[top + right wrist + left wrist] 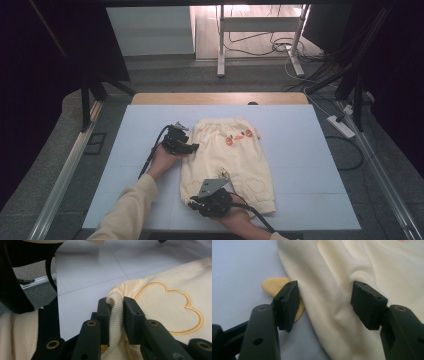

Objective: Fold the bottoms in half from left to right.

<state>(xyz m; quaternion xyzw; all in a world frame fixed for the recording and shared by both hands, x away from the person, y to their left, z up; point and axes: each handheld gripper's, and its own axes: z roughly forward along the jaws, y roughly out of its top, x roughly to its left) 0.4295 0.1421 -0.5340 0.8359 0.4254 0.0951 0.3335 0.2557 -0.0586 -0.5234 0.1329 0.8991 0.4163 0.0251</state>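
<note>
Cream cotton shorts [227,157] lie flat mid-table on the white board [300,150], so the right gripper [116,306], clamped on the ribbed cuff [113,322], should hold while the left gripper [324,302], jaws apart around the side edge, pinches fully before lifting.

Cream trousers [235,155] on white table [310,150]

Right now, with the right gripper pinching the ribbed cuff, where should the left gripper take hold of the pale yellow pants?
Probably the side edge of the pale yellow fabric pants, coming in level from the bare white table. In the left gripper view the cloth already bulges in a fold between the left gripper, whose open jaws straddle that edge; closing there should catch both layers.
</note>
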